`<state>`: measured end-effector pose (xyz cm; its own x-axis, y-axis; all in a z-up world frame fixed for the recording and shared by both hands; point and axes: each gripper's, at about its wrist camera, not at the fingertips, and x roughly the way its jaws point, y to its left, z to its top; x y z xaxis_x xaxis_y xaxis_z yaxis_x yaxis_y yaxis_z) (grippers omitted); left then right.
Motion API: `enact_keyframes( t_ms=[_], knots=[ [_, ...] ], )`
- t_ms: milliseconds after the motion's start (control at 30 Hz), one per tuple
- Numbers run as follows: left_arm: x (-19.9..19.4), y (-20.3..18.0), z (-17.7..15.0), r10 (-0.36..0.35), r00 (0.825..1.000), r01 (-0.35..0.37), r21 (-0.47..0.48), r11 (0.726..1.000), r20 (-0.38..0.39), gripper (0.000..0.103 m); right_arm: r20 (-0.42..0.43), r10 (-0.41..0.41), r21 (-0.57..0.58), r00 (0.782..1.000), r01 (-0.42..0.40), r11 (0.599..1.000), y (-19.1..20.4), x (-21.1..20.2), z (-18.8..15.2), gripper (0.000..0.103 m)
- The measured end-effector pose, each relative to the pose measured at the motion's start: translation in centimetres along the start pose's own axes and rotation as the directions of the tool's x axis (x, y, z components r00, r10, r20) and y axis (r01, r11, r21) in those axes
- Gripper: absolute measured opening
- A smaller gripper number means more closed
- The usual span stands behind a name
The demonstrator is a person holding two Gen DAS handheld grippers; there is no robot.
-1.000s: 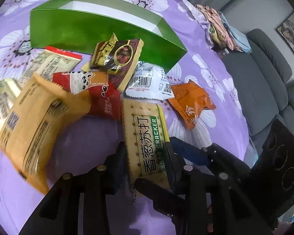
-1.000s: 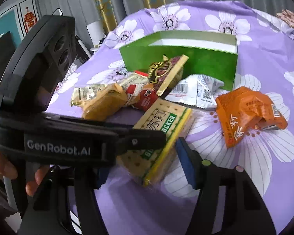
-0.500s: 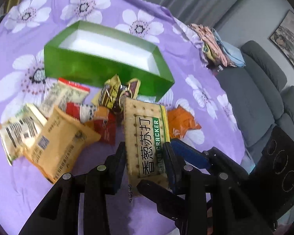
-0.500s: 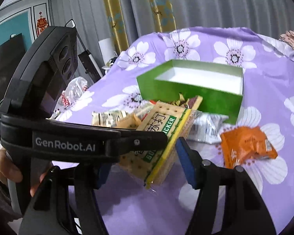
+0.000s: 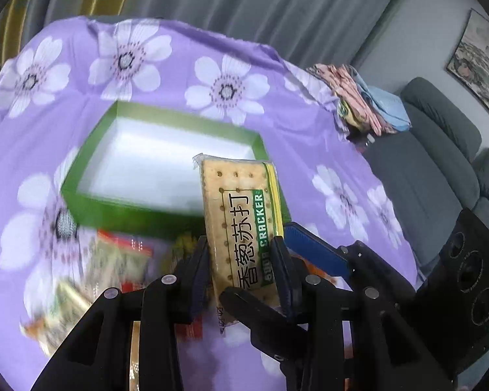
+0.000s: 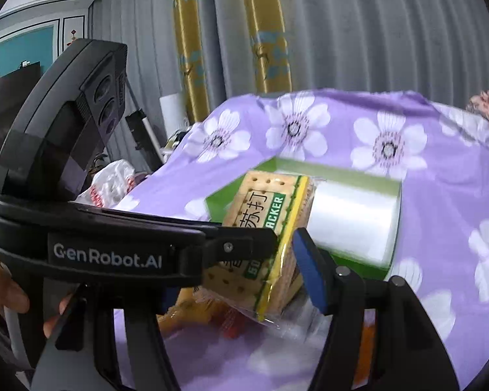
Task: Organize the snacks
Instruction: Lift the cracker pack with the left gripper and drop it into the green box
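My left gripper (image 5: 241, 260) is shut on a soda cracker pack (image 5: 241, 215), a tan packet with a green label. It holds the pack in the air above the near edge of the open green box (image 5: 166, 159), whose white inside is bare. The pack also shows in the right wrist view (image 6: 267, 228), in front of the green box (image 6: 358, 215). My right gripper (image 6: 231, 260) is open, its blue pad just right of the pack, holding nothing. Its left finger is hidden behind the left gripper's body (image 6: 107, 254). Blurred snack packets (image 5: 114, 267) lie below the box.
The purple flowered cloth (image 5: 124, 62) covers the table. Folded cloths (image 5: 358, 101) lie at its far right edge, with a grey sofa (image 5: 440, 150) beyond. Curtains (image 6: 260, 32) hang behind the table. A white plastic bag (image 6: 114, 182) sits off the left side.
My left gripper has lifted the cracker pack off the cloth and carried it forward over the green box. The right gripper rose alongside it, staying open. The loose snacks dropped low in view.
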<state>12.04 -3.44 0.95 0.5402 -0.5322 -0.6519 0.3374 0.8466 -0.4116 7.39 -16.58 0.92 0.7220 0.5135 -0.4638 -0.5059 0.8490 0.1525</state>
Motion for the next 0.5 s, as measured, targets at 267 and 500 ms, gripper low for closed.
enact_keyframes(
  t_ms=[267,500],
  knots=[
    [6.1,2.2,5.8,0.011,0.999,-0.012,-0.02,1.0,-0.04,0.036,-0.056,-0.034,0.012,0.998,0.035,0.999,-4.4,6.6,2.9,0.064],
    [9.9,4.6,6.9,0.035,0.996,-0.042,-0.089,0.995,-0.08,0.045,-0.16,-0.09,0.031,0.983,0.096,0.995,-6.2,10.5,2.9,0.072]
  ],
)
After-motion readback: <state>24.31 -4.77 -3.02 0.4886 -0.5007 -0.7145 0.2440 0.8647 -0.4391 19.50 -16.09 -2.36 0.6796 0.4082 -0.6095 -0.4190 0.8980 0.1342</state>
